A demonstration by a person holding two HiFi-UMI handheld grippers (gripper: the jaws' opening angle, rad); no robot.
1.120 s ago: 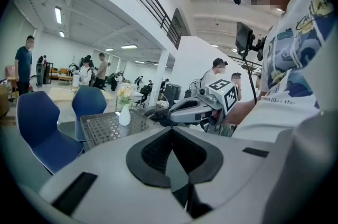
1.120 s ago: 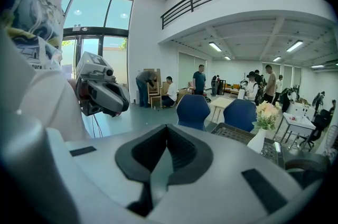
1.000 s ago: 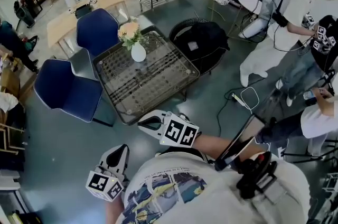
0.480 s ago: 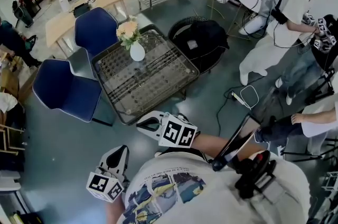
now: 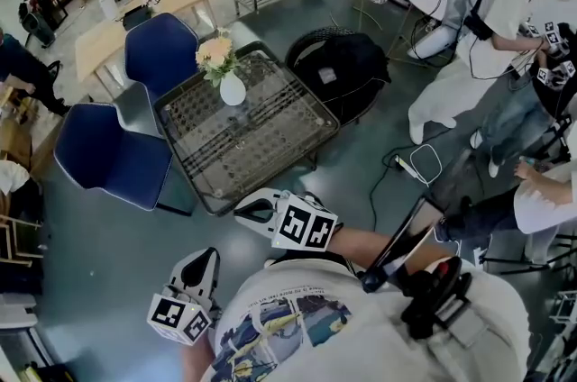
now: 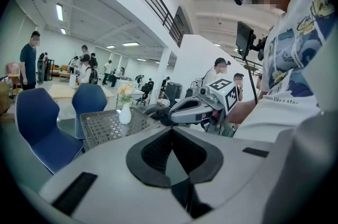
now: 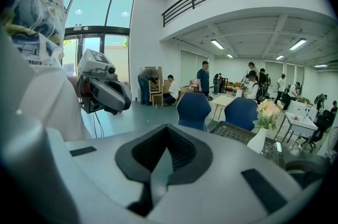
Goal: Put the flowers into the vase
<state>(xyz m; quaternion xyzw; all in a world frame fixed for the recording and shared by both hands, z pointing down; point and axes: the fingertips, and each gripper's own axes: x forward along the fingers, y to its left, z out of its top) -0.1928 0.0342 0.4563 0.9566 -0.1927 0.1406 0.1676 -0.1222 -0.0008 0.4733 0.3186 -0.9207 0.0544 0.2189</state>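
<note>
A white vase (image 5: 233,90) holding peach flowers (image 5: 216,54) stands on the far left part of the glass-topped table (image 5: 270,146). Both grippers hang close to my body, well short of the table. My left gripper (image 5: 206,259) is shut and holds nothing. My right gripper (image 5: 253,209) is likewise shut and bare, near the table's front corner. In the left gripper view, its jaws (image 6: 171,130) meet, with the vase (image 6: 125,114) far ahead and the right gripper (image 6: 185,111) crossing in front. In the right gripper view, the shut jaws (image 7: 166,128) point left of the vase (image 7: 257,139).
Two blue chairs (image 5: 160,51) (image 5: 104,157) stand left of the table and a black round chair (image 5: 347,69) behind it. A power strip with a cable (image 5: 419,166) lies on the floor to the right. People (image 5: 505,20) stand at the right. A wooden table (image 5: 144,15) is further back.
Both grippers have stayed where they were. Only the people in the background have shifted a little.
</note>
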